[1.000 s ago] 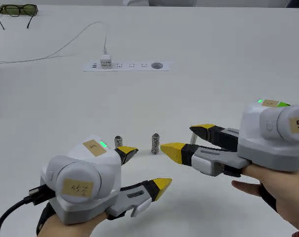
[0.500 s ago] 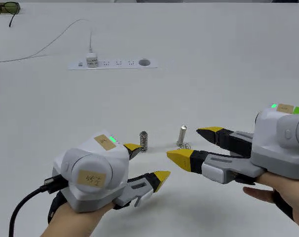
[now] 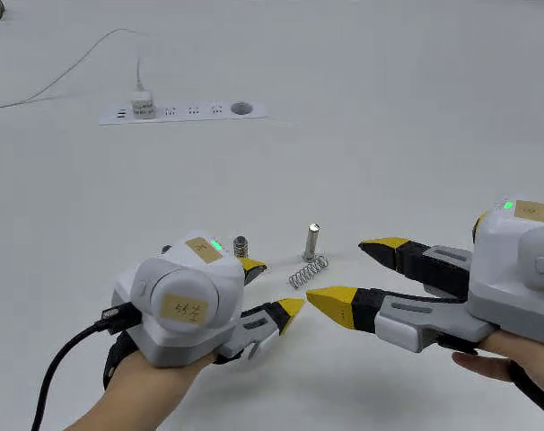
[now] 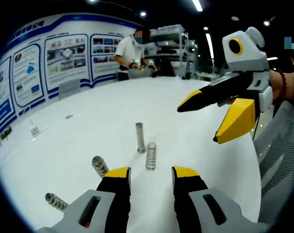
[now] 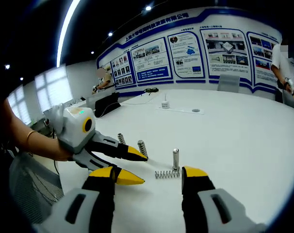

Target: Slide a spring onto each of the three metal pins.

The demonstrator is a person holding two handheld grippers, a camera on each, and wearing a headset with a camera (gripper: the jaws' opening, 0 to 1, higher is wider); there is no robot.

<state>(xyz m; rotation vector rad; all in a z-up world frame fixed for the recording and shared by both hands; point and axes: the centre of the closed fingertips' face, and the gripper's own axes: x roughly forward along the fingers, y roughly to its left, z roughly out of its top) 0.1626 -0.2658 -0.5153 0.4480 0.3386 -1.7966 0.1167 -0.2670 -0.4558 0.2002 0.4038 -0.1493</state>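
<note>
A bare metal pin (image 3: pixel 312 241) (image 4: pixel 139 137) (image 5: pixel 176 158) stands upright on the white table. A loose spring (image 3: pixel 308 269) (image 4: pixel 151 155) (image 5: pixel 166 174) lies flat beside its base. To the left, a second pin carries a spring (image 3: pixel 241 246) (image 4: pixel 99 165) (image 5: pixel 142 148). A third sprung pin (image 4: pixel 55 201) (image 5: pixel 121 138) stands beyond it. My left gripper (image 3: pixel 272 285) (image 4: pixel 152 172) is open and empty, just short of the loose spring. My right gripper (image 3: pixel 344 271) (image 5: pixel 149 174) is open and empty, pointing at the spring from the right.
A white power strip (image 3: pixel 182 111) with a plug and cable lies at the far side of the table. A person (image 4: pixel 130 51) stands at the table's far end. Bare table top (image 3: pixel 416 144) spreads around the pins.
The head view has shifted. My right gripper has drawn back to the right of the bare pin. The spring, at the pin's foot half a second ago, now lies flat to its left.
</note>
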